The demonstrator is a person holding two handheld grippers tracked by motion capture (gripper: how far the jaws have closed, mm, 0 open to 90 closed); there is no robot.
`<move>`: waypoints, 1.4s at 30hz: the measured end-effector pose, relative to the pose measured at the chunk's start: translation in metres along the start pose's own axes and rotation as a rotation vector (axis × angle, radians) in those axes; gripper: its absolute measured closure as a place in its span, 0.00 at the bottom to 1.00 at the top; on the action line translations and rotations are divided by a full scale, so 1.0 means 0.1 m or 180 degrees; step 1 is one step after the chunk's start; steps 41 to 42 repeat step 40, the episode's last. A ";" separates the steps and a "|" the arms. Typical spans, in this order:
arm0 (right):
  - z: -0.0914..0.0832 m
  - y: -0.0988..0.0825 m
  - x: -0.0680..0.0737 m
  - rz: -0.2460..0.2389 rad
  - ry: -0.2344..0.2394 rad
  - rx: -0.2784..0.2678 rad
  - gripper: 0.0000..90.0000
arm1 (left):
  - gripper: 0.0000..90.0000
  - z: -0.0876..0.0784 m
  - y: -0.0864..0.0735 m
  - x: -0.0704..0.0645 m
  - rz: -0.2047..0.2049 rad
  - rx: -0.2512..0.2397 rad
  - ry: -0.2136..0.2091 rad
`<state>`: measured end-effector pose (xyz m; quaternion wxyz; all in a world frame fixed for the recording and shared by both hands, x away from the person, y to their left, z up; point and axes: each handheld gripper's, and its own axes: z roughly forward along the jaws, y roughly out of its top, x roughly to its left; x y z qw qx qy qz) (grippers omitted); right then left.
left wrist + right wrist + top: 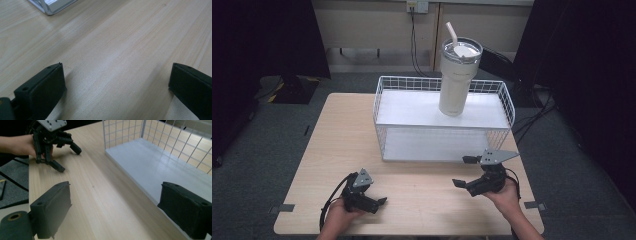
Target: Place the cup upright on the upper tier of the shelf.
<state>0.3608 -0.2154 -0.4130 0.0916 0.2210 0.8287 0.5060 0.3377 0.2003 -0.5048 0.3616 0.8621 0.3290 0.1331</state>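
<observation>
Progress: nothing is held. The tumbler [458,77] stands upright on the top shelf of the wire rack [382,100], toward the rack's right end, with its straw [452,34] tilted up from the lid. It is judged that any handling of the tumbler is not yet begun; both grippers are kept well in front of the rack, on the near part of the surface [337,130].

Left gripper [380,202]: jaws apart, empty, low over the surface, in front of the rack's left end.
Right gripper [464,171]: jaws apart, empty, just in front of the rack's right end, below the tumbler's position. The rack's lower shelf [150,162] lies bare ahead of it.

Count: 1 tumbler, 1 straw, 1 rack with 2 shelves, 2 grippers.
</observation>
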 end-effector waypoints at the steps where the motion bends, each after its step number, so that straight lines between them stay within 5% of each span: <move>1: 0.00 0.00 0.00 0.0000 0.0000 0.0000 0.10 | 0.00 0.00 0.00 0.00 0.0000 0.0000 0.0000; 22: 0.23 -0.49 -0.01 0.0106 -0.0046 0.0295 0.10 | 0.00 0.00 0.00 0.00 0.0000 0.0000 -0.0001; 42: 0.36 -0.70 0.03 -0.0066 -0.0137 0.0644 0.10 | 0.00 0.00 0.00 0.00 0.0000 0.0001 -0.0001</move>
